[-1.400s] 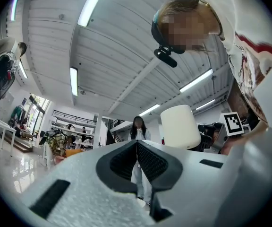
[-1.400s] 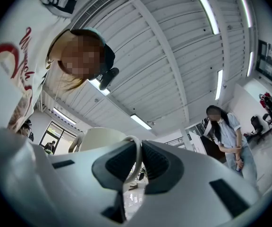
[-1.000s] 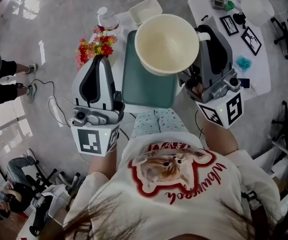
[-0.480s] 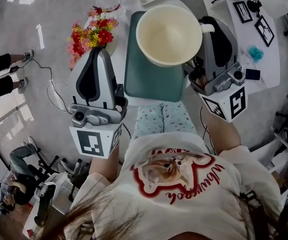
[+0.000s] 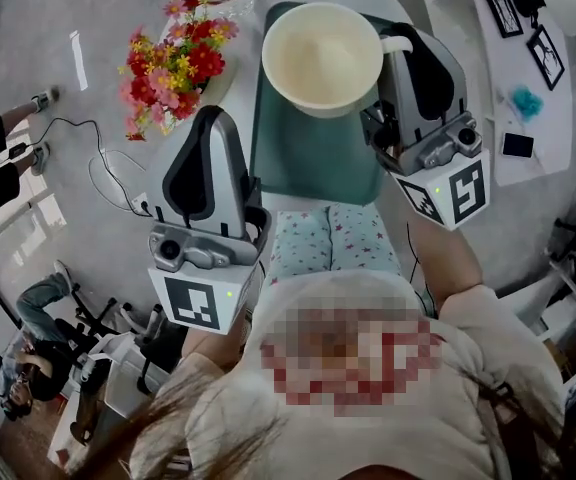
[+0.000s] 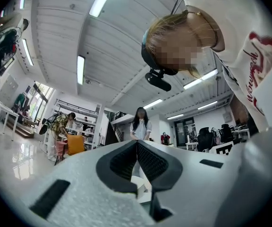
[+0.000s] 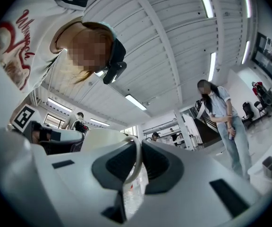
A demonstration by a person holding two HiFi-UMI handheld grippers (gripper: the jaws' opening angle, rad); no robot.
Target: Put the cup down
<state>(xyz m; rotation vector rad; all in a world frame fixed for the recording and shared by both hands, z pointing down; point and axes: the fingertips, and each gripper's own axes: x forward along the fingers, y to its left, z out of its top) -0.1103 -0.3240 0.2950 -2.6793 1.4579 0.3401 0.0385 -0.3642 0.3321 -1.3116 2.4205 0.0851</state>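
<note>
Nearest the camera, lower left of the head view: left gripper (image 5: 207, 128), jaws pointing up-frame. In its own view the pads met in a thin seam with nothing between them, so it was closed and idle (image 6: 137, 145).

Right of centre, further up-frame: right gripper (image 5: 408, 53) clamped on the cup's handle (image 5: 398, 43). The right gripper view showed the handle loop (image 7: 136, 162) pinched between the two pads, with the cup body (image 7: 93, 137) off to the left of the jaws.

Cup (image 5: 320, 53): upper centre of the head view, just left of the right gripper, handle pointing right into the jaws. Cream, wide round mouth facing the camera, inside looked empty, upright.

Below it lay the green tray (image 5: 303, 163); the cup overlapped the tray's far half. Judged to be held above it, not resting; gap not readable. Put-down would be a straight lowering by the right arm.

Flowers (image 5: 173, 58) stood upper left, apart from the tray.
</note>
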